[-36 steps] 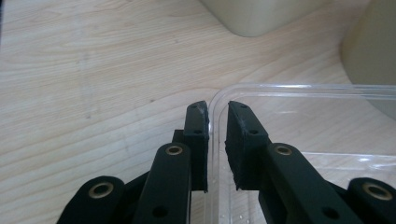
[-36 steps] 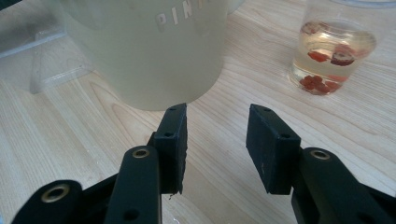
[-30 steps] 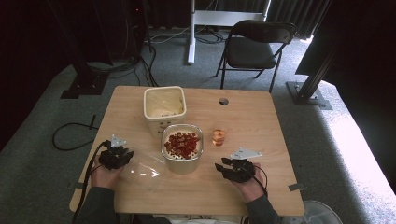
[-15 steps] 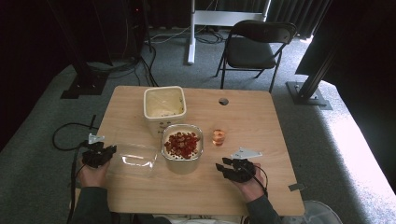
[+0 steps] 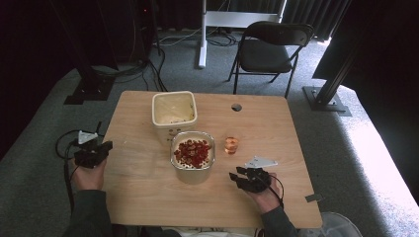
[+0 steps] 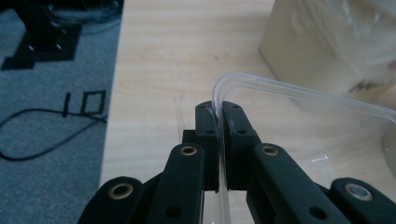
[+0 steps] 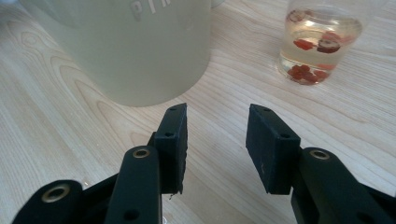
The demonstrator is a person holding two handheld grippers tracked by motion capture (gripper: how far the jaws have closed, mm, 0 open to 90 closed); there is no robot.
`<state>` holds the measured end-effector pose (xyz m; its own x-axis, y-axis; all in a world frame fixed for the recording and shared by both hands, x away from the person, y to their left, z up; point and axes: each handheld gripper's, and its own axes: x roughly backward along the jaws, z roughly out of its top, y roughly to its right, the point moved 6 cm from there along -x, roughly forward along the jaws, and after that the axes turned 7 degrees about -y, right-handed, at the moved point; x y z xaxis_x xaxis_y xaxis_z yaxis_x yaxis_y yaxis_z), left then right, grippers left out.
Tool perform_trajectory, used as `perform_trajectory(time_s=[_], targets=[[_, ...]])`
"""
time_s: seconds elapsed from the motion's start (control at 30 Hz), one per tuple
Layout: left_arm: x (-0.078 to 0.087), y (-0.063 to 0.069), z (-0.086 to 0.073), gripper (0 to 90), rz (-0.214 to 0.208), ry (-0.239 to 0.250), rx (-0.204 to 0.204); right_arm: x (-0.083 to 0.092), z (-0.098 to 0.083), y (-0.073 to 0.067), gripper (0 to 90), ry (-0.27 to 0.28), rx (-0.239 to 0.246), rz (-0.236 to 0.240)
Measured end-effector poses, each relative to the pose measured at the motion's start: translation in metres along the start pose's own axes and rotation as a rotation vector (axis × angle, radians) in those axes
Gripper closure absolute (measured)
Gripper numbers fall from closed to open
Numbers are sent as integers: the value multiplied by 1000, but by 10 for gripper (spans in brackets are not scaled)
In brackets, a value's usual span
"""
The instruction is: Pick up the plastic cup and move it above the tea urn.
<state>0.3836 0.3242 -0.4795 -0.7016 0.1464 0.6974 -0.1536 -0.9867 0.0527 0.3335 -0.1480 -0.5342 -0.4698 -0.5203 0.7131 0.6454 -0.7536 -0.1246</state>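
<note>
Clear lid (image 6: 299, 121), red pieces (image 5: 192, 151), cream tub (image 5: 174, 112), pale wood-grain table (image 5: 276, 123).

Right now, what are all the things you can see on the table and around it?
Wooden table: 1, light brown, middle.
Square tub: 1, cream, far side of the table.
Clear container: 1, holding red dried pieces, table centre.
Small glass: 1, clear, red bits in liquid, right of the container.
Clear plastic lid: 1, see-through, at the table's left edge.
Folding chair: 1, black, behind the table.
Left gripper: black, clamped on the lid's rim.
Right gripper: black, jaws apart, empty.
</note>
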Motion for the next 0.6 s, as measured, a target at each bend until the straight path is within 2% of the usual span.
perform_trajectory(time_s=[0.3,0.6], targets=[[17,-3,29,876,33,59,-7,2,-1,3,581,3,-8,-6],[45,-12,62,875,58,142,5,2,-1,4,582,3,-11,-10]])
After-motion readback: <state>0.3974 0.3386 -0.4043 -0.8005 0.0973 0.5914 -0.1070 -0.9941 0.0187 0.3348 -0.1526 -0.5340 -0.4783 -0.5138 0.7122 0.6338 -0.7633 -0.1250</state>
